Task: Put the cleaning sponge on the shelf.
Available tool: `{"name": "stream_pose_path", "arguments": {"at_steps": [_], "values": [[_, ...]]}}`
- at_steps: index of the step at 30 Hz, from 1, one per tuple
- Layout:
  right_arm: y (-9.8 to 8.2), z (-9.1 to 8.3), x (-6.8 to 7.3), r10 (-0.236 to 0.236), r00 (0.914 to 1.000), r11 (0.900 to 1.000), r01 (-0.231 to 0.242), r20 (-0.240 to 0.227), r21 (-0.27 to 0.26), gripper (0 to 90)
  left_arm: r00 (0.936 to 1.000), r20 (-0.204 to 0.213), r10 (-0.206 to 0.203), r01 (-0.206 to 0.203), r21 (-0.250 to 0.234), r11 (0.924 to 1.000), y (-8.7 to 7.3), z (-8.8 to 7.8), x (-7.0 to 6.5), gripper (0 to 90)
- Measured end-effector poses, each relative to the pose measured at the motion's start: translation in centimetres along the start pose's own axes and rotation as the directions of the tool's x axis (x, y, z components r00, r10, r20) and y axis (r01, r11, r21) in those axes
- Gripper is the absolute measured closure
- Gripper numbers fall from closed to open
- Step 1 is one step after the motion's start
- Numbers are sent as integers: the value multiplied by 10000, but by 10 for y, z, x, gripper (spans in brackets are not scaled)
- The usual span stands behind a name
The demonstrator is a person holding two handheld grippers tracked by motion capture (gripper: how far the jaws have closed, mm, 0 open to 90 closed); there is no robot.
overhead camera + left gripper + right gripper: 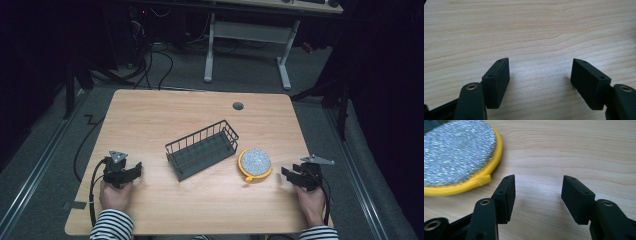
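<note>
Both grippers, left and right, are resting empty with jaws apart, flanking a wire basket and a soft-looking, probably light scouring pad, likely best pinched at its yellow rim.

Dim room: grey carpet floor, white-legged desk behind wooden table.

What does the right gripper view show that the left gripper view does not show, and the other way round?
The right gripper view has the round scrubbing pad, silver on top with a yellow rim and a small yellow loop, lying flat just beyond the right gripper at the upper left. The left gripper view has no object, just the left gripper over bare wood. Both views share the light wooden table and a pair of black jaws standing apart with nothing between them.
</note>
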State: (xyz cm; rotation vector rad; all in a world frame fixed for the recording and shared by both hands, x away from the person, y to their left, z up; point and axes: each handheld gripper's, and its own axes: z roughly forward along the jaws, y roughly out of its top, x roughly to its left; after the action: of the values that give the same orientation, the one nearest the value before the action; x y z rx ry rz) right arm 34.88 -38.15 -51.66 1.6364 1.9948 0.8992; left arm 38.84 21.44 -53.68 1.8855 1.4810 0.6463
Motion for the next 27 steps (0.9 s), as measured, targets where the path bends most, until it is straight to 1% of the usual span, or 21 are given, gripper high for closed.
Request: {"name": "stream_pose_path", "arguments": {"at_steps": [2,3,6,7,10,13,18,20,22,23,26,27], "values": [[7,-1,2,-176,9998,9997,178,-129,145,470,10000,-4,-12,12,-2,10000,0,0,0,312],[10,-2,3,-222,9995,9997,225,-218,127,479,10000,-5,-18,18,-3,10000,0,0,0,312],[24,-5,8,-352,9976,9991,366,-597,226,479,10000,-7,-29,29,-4,10000,0,0,0,311],[29,-6,10,-452,9964,9985,474,-720,289,478,10000,-4,-32,32,-7,10000,0,0,0,311],[45,-5,16,-532,9906,9970,598,-1257,497,468,10000,-2,-36,36,-8,10000,0,0,0,311],[59,-1,23,-541,9866,9933,689,-1540,931,470,10000,-1,-35,35,-7,10000,0,0,0,311],[75,14,33,-708,9809,9825,999,-1809,1572,449,10000,-6,-36,36,-4,10000,0,0,0,310],[80,22,34,-606,9797,9764,980,-1910,1926,443,10000,-6,-38,38,-5,10000,0,0,0,311],[83,29,34,-528,9788,9715,963,-1981,2165,445,10000,-6,-37,37,-5,10000,0,0,0,311],[84,32,35,-412,9797,9707,858,-1964,2243,446,10000,-6,-35,35,-4,10000,0,0,0,311],[86,42,33,-323,9819,9607,820,-1866,2651,445,10000,-6,-35,35,-3,10000,0,0,0,311],[86,44,31,-231,9811,9591,760,-1920,2728,447,10000,-6,-36,36,-3,10000,0,0,0,311]]}}
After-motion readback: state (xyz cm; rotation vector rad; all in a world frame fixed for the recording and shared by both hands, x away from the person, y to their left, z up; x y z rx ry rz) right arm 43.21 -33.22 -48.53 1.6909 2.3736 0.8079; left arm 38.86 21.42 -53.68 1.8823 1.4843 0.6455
